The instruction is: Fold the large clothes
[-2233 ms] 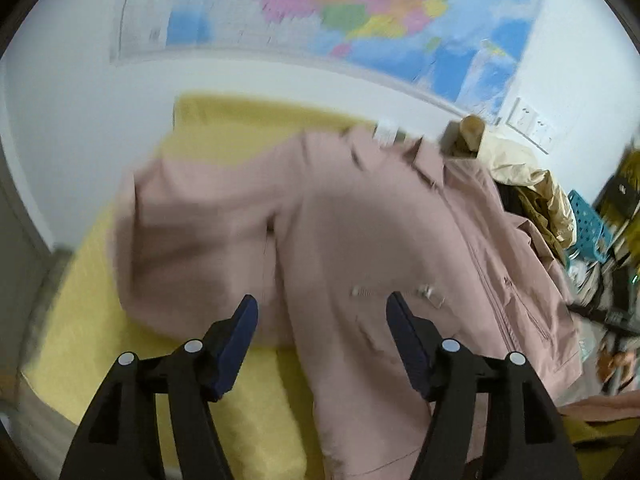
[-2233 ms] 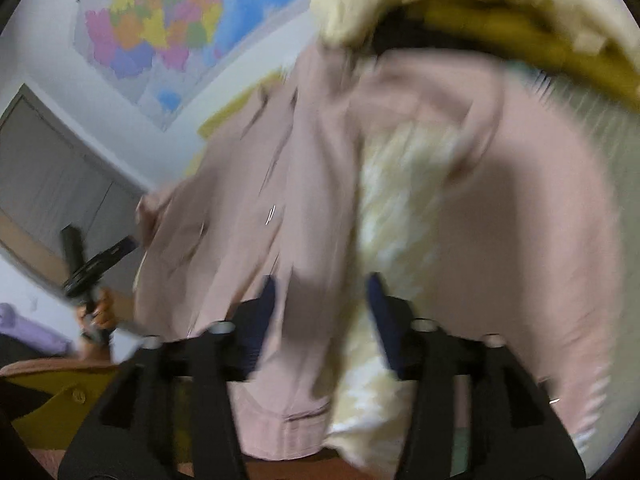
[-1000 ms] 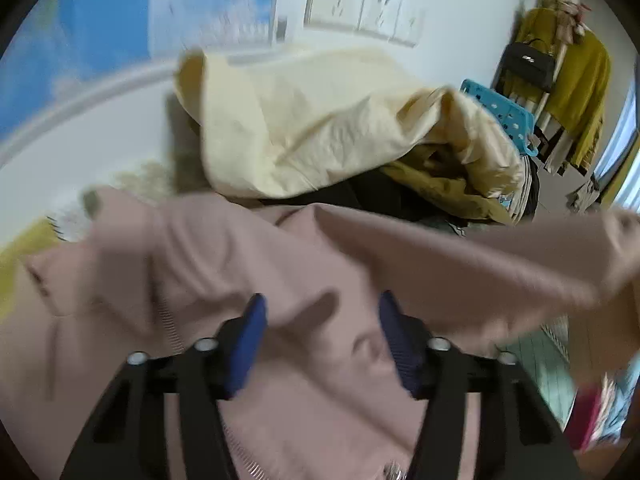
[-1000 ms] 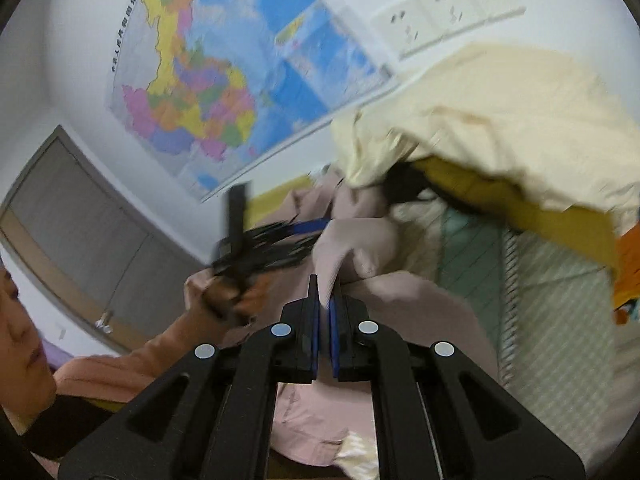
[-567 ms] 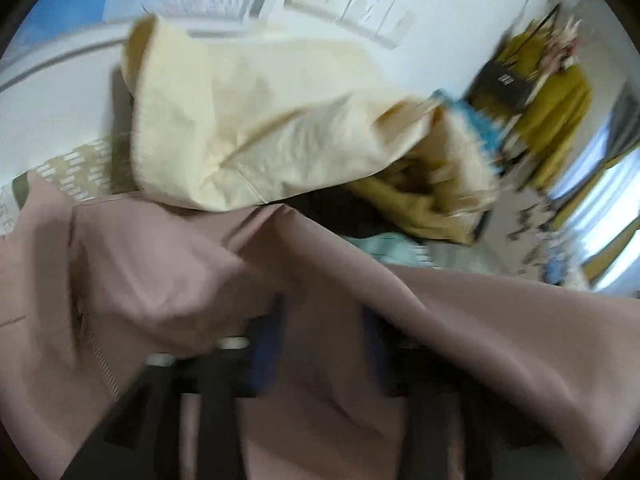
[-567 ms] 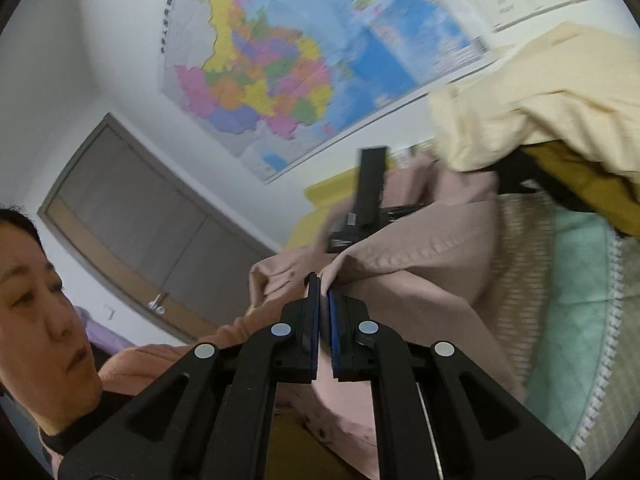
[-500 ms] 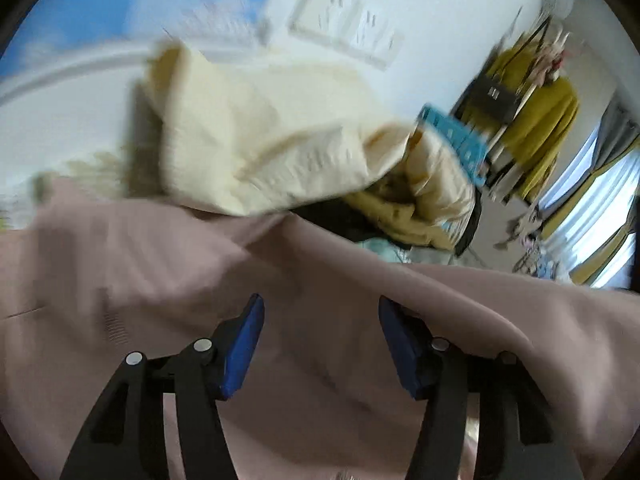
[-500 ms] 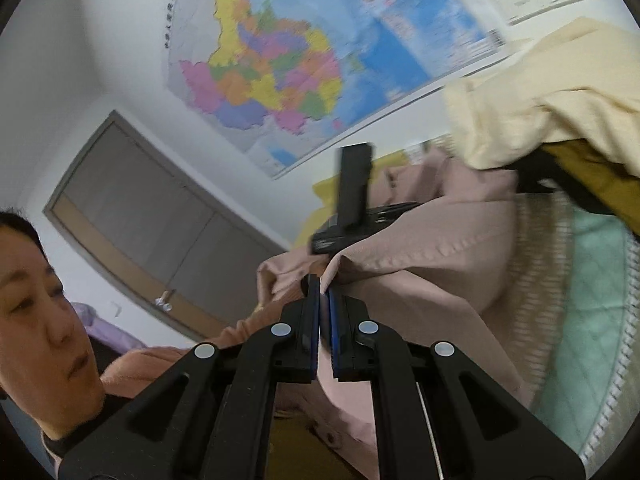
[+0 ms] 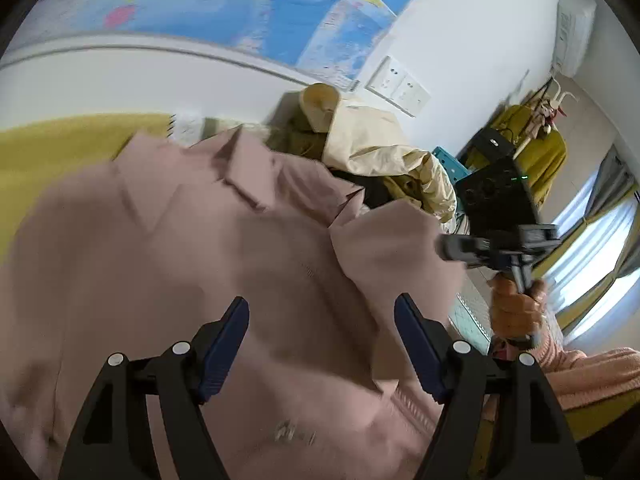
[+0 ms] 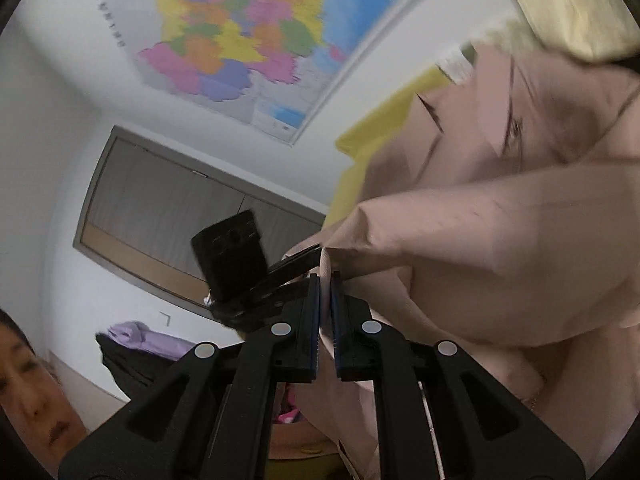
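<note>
A large pink jacket (image 9: pixel 192 264) lies spread on a yellow sheet (image 9: pixel 60 148), collar toward the wall. My left gripper (image 9: pixel 320 304) hovers over its body with jaws wide and still opening, nothing between the pads. My right gripper (image 10: pixel 326 278) pinches the edge of a pink sleeve fold (image 10: pixel 500 240); its jaws are just starting to part, with the cloth still between the pads. In the left wrist view the right gripper (image 9: pixel 452 248) holds that fold up at the right, gripped by a person's hand (image 9: pixel 516 308).
A cream garment (image 9: pixel 380 144) tops a heap of clothes right of the jacket, with a blue basket (image 9: pixel 446 162) behind. A map (image 9: pixel 240 0) and wall sockets (image 9: pixel 400 84) are on the wall. A coat rack (image 9: pixel 536 152) stands far right; a wardrobe (image 10: pixel 180 200) is at the left.
The left gripper swung from the clothes heap back over the jacket body and its jaws widened. The right gripper carried the pink sleeve fold across toward the left gripper.
</note>
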Demonstrator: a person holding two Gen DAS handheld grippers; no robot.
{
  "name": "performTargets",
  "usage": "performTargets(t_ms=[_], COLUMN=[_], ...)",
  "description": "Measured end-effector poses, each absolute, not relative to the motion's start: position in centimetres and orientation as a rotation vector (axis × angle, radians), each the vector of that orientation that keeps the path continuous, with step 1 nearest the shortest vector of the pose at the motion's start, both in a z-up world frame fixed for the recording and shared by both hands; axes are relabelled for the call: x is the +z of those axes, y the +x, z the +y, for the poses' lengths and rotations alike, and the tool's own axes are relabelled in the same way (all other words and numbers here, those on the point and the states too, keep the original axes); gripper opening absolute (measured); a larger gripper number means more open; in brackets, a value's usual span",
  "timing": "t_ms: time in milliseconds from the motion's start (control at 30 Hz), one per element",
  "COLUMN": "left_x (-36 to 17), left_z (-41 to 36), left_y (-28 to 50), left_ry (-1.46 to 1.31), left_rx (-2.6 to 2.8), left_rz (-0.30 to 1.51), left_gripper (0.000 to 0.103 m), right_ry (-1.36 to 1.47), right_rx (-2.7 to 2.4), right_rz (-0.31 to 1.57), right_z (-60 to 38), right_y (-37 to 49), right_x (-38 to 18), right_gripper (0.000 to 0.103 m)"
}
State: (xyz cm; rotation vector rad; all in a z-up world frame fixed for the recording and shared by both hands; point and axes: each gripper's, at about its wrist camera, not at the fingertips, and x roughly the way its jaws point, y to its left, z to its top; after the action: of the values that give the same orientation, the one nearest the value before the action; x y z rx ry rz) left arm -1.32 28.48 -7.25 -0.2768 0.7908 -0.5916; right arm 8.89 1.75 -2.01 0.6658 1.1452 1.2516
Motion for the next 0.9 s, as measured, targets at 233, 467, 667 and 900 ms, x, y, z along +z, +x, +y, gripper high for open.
performTargets(t_ms=[233,467,667,900], left_x=[-10.3,-12.2,-11.1,-7.2], left_z=[24.1,23.2,25.9,29.8], left_y=[-3.1,-1.9,-2.5,-4.7], left_ry=[-0.199,-0.152,-0.224,-0.251], left_rx=[-0.672,-0.608,-0.569,-0.488], left_rz=[0.866,0.94,0.91,0.805], left_gripper=[0.082,0.082,0.082,0.082], right_ry=[0.67,0.288,0.141,0.22], right_rx=[1.184,1.001,1.004,1.463], right_rz=[1.163,1.122,1.197,1.186], right_z=[1.3,1.3,2.5,6.0], right_y=[8.9,6.9,5.8,-0.6], right_x=[-4.0,-3.5,-6.5,-3.4], right_gripper=[0.009,0.071,0.021,0.001])
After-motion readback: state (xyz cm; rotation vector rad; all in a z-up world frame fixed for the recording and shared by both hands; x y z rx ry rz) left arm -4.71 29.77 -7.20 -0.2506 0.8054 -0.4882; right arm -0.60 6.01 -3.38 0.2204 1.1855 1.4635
